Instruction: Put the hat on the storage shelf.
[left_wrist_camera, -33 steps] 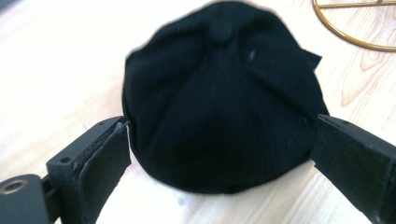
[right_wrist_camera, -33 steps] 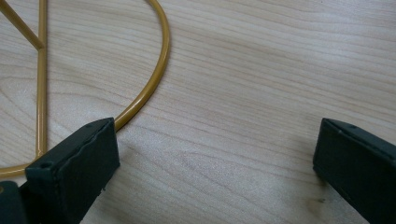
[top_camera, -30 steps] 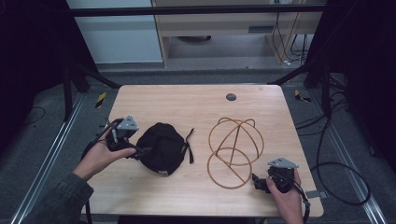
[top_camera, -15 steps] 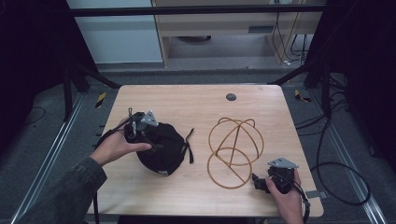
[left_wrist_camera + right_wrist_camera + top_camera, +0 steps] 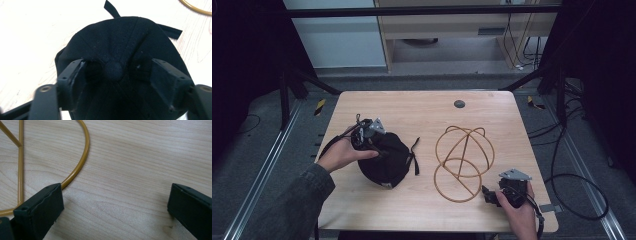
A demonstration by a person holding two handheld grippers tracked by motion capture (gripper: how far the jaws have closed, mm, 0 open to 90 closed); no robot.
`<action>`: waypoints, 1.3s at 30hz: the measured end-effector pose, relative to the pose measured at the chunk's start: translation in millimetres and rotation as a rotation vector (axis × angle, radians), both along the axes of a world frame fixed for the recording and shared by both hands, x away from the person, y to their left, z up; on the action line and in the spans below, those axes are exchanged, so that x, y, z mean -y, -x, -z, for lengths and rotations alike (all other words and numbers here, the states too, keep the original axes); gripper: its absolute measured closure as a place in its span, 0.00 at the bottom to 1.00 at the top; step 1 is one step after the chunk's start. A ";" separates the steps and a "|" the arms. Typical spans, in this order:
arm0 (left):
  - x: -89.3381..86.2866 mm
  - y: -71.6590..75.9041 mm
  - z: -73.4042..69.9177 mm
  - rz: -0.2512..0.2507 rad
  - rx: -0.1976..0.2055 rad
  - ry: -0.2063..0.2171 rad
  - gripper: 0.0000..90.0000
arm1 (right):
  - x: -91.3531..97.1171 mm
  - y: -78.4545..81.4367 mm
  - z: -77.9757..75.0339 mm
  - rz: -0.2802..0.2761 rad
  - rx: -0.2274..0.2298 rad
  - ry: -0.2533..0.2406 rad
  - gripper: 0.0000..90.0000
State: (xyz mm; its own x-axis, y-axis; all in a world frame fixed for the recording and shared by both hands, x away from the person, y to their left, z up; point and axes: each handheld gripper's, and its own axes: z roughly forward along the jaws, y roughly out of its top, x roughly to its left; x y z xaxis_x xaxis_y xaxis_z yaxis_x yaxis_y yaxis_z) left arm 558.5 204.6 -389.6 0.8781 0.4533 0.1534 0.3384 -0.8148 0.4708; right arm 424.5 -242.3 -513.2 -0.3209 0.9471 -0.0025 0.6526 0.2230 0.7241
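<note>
Nearest, the right gripper (image 5: 490, 196) rests at the table's (image 5: 412, 107) front edge, jaws wide apart and holding nothing, one jaw just beside the gold wire frame (image 5: 462, 155); a nudge could send that light frame skidding. Farther off, the left gripper (image 5: 116, 72) sits over the black cap (image 5: 384, 159), jaws spread either side of its crown button (image 5: 112, 69), gripping nothing yet. Closing there may pinch only loose cloth, and the soft cap could slip free

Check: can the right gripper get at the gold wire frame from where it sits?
Probably yes. The right gripper sits open on bare table just beside the wire frame; in the right gripper view one of its fingers is already at the frame's ring, with nothing between.
</note>
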 end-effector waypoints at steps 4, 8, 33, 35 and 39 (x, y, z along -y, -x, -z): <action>-0.3 -1.2 0.5 0.003 -0.015 -0.006 0.39 | -0.1 0.1 -0.2 0.000 -0.002 -0.002 0.01; -1.4 -3.3 0.8 -0.001 -0.026 -0.007 0.51 | 0.0 -0.2 -0.1 0.001 0.000 -0.003 0.01; -10.9 22.2 -32.5 0.021 -0.001 0.093 0.82 | 1.0 -1.6 0.3 0.022 0.002 -0.001 0.01; -11.0 28.4 -41.5 0.033 0.017 0.094 0.82 | 1.0 -1.7 0.3 0.023 0.003 0.000 0.01; -10.6 40.8 -57.0 0.036 0.047 0.088 0.82 | 0.9 -1.7 0.3 0.024 0.003 0.000 0.01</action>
State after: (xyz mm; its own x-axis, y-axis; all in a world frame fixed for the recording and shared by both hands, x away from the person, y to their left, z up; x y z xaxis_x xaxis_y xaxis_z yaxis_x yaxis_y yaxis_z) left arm 517.7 215.1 -332.5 0.8867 0.4353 0.1557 0.2856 -0.7806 0.5560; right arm 426.2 -243.2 -513.6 -0.2983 0.9545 -0.0038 0.6555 0.2078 0.7260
